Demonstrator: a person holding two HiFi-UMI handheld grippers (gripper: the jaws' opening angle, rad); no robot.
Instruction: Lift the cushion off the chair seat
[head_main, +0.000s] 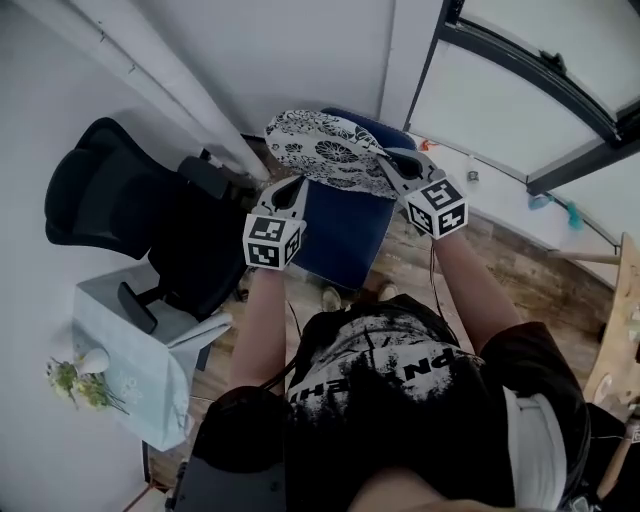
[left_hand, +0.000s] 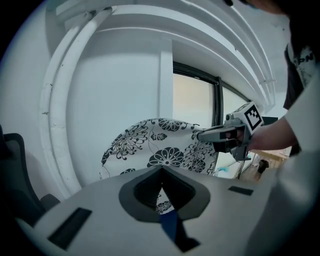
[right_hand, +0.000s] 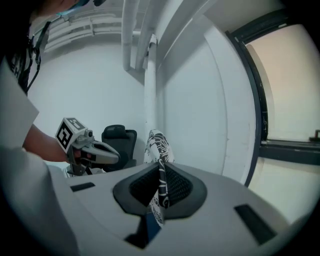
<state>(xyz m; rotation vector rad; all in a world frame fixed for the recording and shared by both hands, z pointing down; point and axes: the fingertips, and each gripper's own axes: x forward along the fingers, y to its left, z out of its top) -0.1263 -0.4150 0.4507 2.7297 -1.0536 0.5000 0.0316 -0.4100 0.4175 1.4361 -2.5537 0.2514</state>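
A round white cushion (head_main: 325, 148) with a black flower print hangs in the air above the blue chair seat (head_main: 345, 232), held flat between both grippers. My left gripper (head_main: 292, 190) is shut on its near left edge, and my right gripper (head_main: 388, 165) is shut on its right edge. In the left gripper view the cushion (left_hand: 160, 150) spreads out ahead of the jaws, with the right gripper (left_hand: 202, 135) clamped on its far side. The right gripper view shows the cushion (right_hand: 159, 150) edge-on, running into the jaws, and the left gripper (right_hand: 112, 155) beyond it.
A black office chair (head_main: 140, 215) stands to the left of the blue chair. A pale bag (head_main: 140, 365) with flowers beside it sits at the lower left. A white wall with pipes is behind, a window frame (head_main: 545, 75) at upper right, and wood floor (head_main: 530, 280) at right.
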